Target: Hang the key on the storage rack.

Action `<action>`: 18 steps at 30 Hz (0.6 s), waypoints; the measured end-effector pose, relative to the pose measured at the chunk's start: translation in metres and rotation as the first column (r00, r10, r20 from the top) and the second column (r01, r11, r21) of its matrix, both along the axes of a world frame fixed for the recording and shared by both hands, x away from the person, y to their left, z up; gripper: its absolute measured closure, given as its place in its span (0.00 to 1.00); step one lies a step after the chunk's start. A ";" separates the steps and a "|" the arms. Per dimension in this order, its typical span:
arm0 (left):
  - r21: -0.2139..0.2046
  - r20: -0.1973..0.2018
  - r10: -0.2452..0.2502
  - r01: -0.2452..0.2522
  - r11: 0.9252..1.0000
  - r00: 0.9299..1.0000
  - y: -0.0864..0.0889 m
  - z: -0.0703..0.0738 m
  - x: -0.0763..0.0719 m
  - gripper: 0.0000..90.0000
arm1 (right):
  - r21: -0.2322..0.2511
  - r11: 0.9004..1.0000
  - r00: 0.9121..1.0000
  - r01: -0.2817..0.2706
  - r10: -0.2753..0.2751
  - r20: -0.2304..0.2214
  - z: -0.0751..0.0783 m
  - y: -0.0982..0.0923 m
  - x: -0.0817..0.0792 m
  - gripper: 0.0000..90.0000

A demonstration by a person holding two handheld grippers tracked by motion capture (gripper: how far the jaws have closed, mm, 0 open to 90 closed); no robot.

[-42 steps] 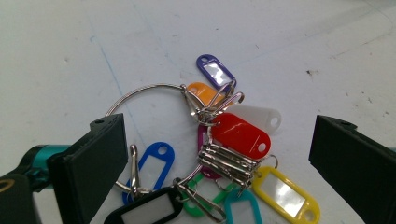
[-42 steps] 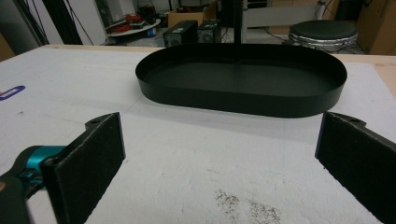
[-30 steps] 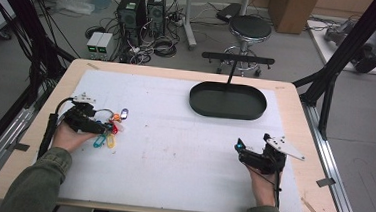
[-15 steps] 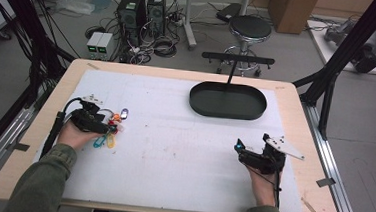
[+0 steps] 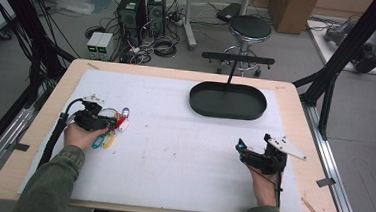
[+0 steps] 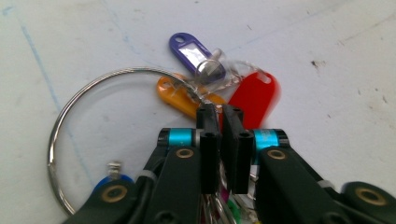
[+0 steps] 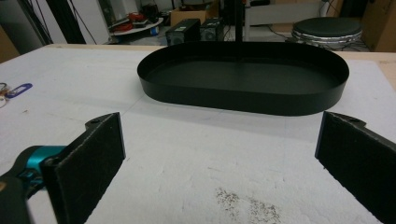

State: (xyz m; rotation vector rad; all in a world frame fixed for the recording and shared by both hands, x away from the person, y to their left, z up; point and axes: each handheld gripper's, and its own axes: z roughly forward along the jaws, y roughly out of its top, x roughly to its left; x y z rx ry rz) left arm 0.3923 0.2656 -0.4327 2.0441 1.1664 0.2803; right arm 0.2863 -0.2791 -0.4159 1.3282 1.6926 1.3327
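Note:
A big metal key ring (image 6: 60,121) lies on the white mat with several coloured tags on it: purple (image 6: 189,46), orange (image 6: 177,95), red (image 6: 254,98) and blue (image 6: 109,179). My left gripper (image 6: 219,112) sits over the bunch (image 5: 111,133) at the table's left. Its jaws have just been closing and now pinch the ring and a clear tag at their tips. The red tag is blurred. My right gripper (image 7: 219,154) rests open near the front right (image 5: 239,147), with nothing between its pads, facing the black oval tray (image 7: 243,100).
The black tray (image 5: 225,113) stands at the back centre-right of the mat. The wooden table edge (image 5: 317,160) runs just right of the right hand. Beyond the table are a stool (image 5: 250,27), computer boxes and cables on the floor.
The left gripper's jaws have drawn together over the key ring bunch, and the left hand has shifted only slightly. The right hand has kept still.

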 end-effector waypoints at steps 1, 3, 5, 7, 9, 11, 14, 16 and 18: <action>-0.010 -0.003 0.002 -0.002 1.000 1.000 0.000 0.000 0.000 0.96 | 0.005 1.000 1.000 0.000 0.000 -0.002 0.000 -0.001 0.000 0.01; -0.012 -0.009 -0.002 0.002 1.000 1.000 0.001 0.000 0.001 0.96 | 0.005 1.000 1.000 0.000 0.000 -0.003 0.000 -0.001 0.000 0.01; 0.012 0.004 -0.004 0.004 1.000 1.000 0.002 0.001 0.000 0.96 | 0.001 1.000 1.000 0.000 0.000 0.001 0.000 -0.001 0.000 0.01; 0.033 0.009 -0.012 0.012 0.999 1.000 0.002 0.003 -0.002 0.96 | 0.000 1.000 1.000 -0.001 0.001 0.002 0.000 -0.001 0.000 0.01; 0.038 0.013 -0.012 0.012 0.999 1.000 0.003 0.004 -0.003 0.96 | -0.001 1.000 1.000 -0.001 0.001 0.002 0.001 -0.001 -0.001 0.01; 0.043 0.019 -0.015 0.014 0.999 1.000 0.004 0.006 -0.004 0.96 | -0.003 1.000 1.000 0.000 0.000 0.002 0.001 -0.001 -0.001 0.01; 0.038 0.030 -0.017 0.016 0.999 0.999 0.004 0.009 -0.005 0.96 | -0.003 1.000 1.000 -0.002 0.002 0.002 0.001 0.000 -0.001 0.01; 0.037 0.034 -0.014 0.013 0.999 0.999 0.005 0.011 -0.006 0.96 | -0.004 1.000 1.000 -0.002 0.002 0.002 0.001 0.000 -0.001 0.01; 0.038 0.040 -0.009 0.007 0.999 0.999 0.007 0.014 -0.007 0.96 | -0.002 1.000 1.000 -0.004 0.004 0.000 0.001 0.000 -0.001 0.01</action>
